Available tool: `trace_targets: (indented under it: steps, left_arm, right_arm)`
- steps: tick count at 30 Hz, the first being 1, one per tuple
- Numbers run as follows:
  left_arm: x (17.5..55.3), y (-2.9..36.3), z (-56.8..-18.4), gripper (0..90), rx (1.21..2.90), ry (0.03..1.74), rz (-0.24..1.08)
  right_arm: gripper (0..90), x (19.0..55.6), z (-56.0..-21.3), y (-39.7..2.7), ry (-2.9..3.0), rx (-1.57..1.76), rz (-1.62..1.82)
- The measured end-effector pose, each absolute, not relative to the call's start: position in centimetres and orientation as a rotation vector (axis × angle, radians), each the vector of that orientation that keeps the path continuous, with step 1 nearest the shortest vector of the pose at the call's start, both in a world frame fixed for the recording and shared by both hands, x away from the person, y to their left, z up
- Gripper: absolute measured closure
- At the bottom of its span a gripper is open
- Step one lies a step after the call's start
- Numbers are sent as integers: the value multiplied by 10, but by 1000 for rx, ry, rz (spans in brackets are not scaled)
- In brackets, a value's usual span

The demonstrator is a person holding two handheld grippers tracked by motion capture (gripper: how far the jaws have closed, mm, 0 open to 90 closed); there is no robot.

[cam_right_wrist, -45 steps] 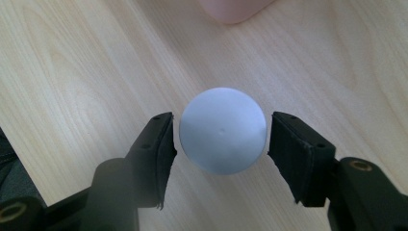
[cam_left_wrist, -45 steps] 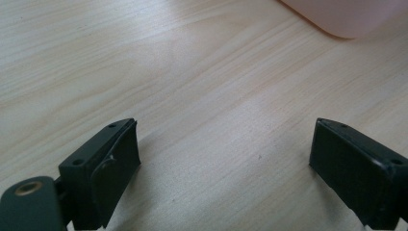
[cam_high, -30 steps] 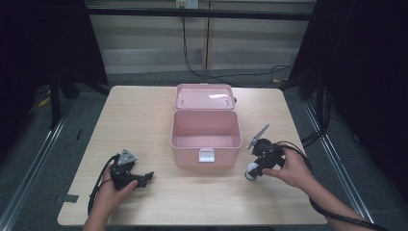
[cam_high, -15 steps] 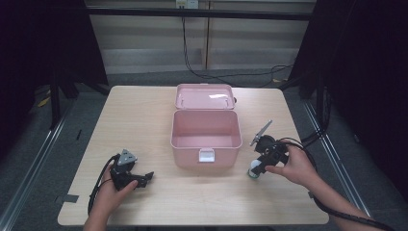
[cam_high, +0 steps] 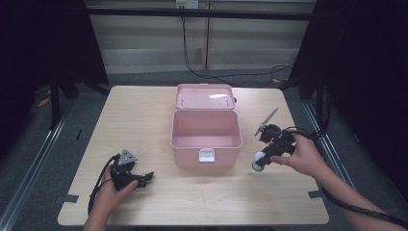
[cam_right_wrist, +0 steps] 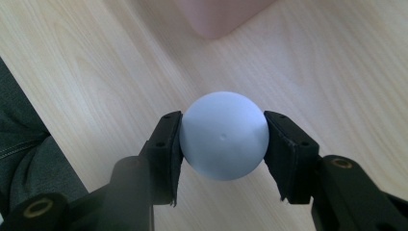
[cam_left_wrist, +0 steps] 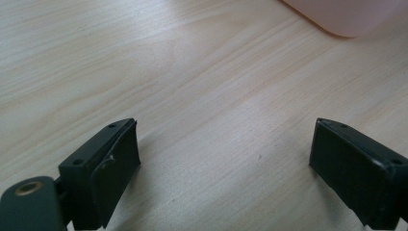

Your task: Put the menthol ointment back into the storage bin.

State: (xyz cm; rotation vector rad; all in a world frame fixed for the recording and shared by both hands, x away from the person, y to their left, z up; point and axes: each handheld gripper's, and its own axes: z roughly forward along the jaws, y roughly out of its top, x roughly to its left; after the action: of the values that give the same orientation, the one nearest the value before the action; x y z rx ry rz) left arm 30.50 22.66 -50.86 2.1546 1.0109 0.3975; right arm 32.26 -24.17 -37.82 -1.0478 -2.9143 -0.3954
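Dark curtains and a grey floor surround the light wooden bench, which carries a pink box at its centre. The box stands open, its lid folded back away from the person, and its interior appears empty.

The right hand-held gripper is clamped on a pale blue ball, one pad on each side of it. In the high view the ball hangs just right of the box, near its front corner and, by its shadow, clear of the bench.

The left hand-held gripper rests at the front left of the bench, jaws spread wide with nothing between them, well apart from the box.

Progress assessment: the pick-up appears complete. Remaining work, as judged from the open box: carry the ball over the rim, lower it inside, release it. Closing the lid may follow; it is untouched so far.
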Motion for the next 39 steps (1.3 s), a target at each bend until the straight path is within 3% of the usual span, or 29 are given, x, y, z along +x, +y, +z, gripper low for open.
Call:
trace_targets:
  steps: [39]
  left_arm:
    - [305,226,-509,96,2152,1015,395]
  right_arm:
    - [506,356,-286,-229,-2987,-1083,-412]
